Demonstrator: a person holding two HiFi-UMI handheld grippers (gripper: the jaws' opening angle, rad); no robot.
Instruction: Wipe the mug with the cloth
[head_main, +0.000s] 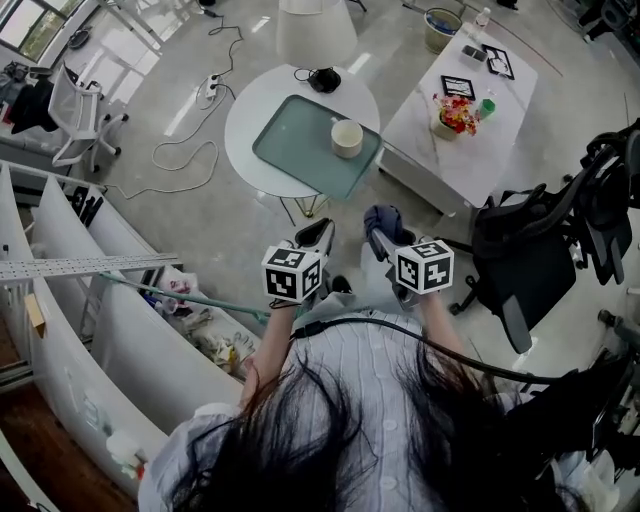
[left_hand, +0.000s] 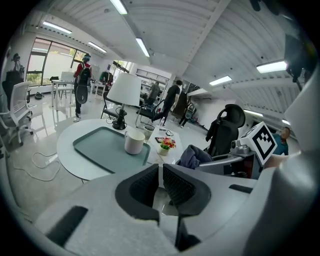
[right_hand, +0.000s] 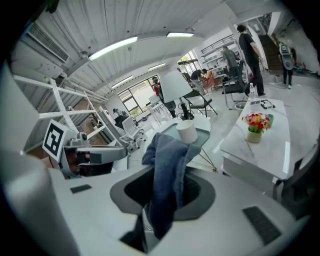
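The person faces a round white table (head_main: 250, 110) and holds both grippers side by side in front of the body, well apart from it. The right gripper (right_hand: 169, 175) has its jaws closed on a dark blue cloth (right_hand: 166, 147), which bunches up above the pads and hangs down between them. The left gripper (left_hand: 160, 171) carries nothing: its jaws are drawn almost together, with only a thin slit between the dark pads. The mug (head_main: 347, 138), cream-white, stands upright on a grey-green tray (head_main: 295, 150) that lies on the round table. In the head view the mug is near the tray's right-hand edge, and neither gripper touches it. A white lamp (head_main: 316, 32) stands at the far side of the round table. Just to the right is a rectangular white table (head_main: 480, 150) bearing a small pot of flowers (head_main: 455, 113). A black office chair (head_main: 525, 255) stands close on the person's right.
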